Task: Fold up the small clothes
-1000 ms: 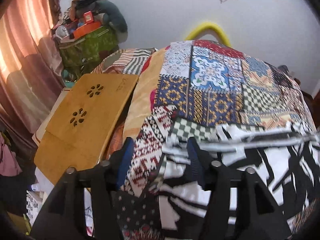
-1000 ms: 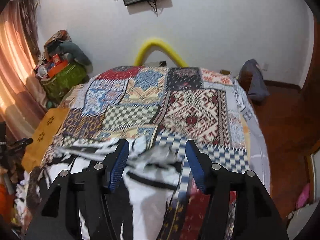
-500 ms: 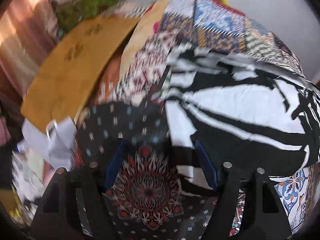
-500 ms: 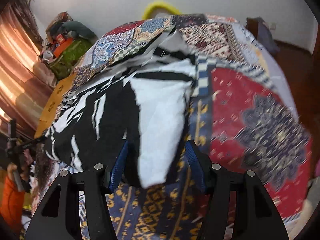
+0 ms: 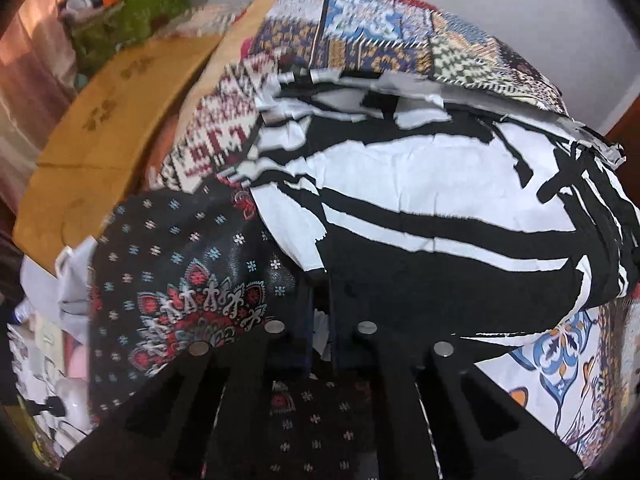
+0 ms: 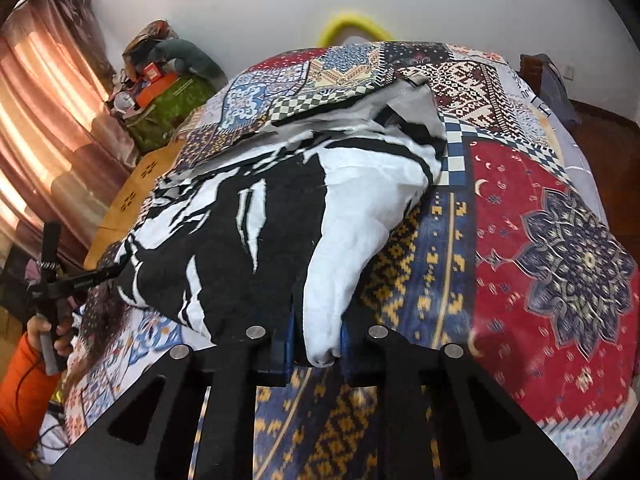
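Note:
A black-and-white patterned garment (image 5: 420, 184) (image 6: 240, 248) lies spread on the patchwork bedspread (image 6: 560, 240). My left gripper (image 5: 320, 312) points steeply down at the garment's near left corner. Its jaws are shut, with a strip of white cloth pinched between them. My right gripper (image 6: 316, 338) is at the near right corner, its jaws closing, and the blue pads (image 6: 285, 344) press on a bunched white fold. In the right wrist view a hand (image 6: 44, 328) in an orange sleeve holds the left gripper's handle at the far left.
A wooden lap desk (image 5: 104, 120) leans off the bed's left side. Beyond it are a green bag (image 6: 172, 108) piled with things and pink curtains (image 6: 48, 120). A yellow hoop (image 6: 352, 26) stands at the headboard, and dark clothing (image 6: 552, 84) hangs at the right.
Both grippers came down toward me, from over the garment's far edge to its near corners. Their open jaws closed onto the cloth.

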Action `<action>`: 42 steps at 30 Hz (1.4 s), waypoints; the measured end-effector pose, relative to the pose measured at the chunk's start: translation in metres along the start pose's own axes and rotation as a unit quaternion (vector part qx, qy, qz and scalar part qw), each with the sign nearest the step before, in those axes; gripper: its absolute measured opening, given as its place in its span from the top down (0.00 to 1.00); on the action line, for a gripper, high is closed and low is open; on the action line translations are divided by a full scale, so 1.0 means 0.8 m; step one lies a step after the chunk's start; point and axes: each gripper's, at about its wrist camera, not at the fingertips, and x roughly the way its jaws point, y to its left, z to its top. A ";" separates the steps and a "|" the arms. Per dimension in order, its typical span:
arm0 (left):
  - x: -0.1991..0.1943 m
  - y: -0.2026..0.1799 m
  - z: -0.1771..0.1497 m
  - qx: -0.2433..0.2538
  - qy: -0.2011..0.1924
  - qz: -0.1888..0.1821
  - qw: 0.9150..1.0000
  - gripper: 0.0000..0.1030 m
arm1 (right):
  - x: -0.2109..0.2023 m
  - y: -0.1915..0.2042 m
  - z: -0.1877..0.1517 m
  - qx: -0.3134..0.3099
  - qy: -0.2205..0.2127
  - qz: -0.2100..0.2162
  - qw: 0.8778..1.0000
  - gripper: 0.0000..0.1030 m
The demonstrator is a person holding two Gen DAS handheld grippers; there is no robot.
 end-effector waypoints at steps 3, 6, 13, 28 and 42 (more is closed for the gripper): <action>-0.028 -0.012 -0.007 0.036 -0.031 0.019 0.999 0.95 | -0.021 0.006 -0.013 -0.019 0.004 -0.003 1.000 0.87; -0.054 -0.015 -0.018 0.045 -0.041 0.003 0.998 0.95 | -0.039 0.006 -0.029 -0.031 0.004 -0.016 0.999 0.87; -0.075 -0.019 -0.062 0.051 -0.024 -0.029 0.998 0.95 | -0.065 -0.020 -0.074 0.011 0.007 -0.014 1.000 0.87; -0.068 -0.019 -0.070 0.085 -0.008 0.046 0.995 0.76 | -0.091 -0.041 -0.097 0.001 0.005 -0.093 0.996 0.57; -0.041 -0.095 0.006 0.101 -0.053 0.022 0.993 0.36 | -0.037 -0.009 -0.041 -0.050 0.006 -0.073 0.996 0.56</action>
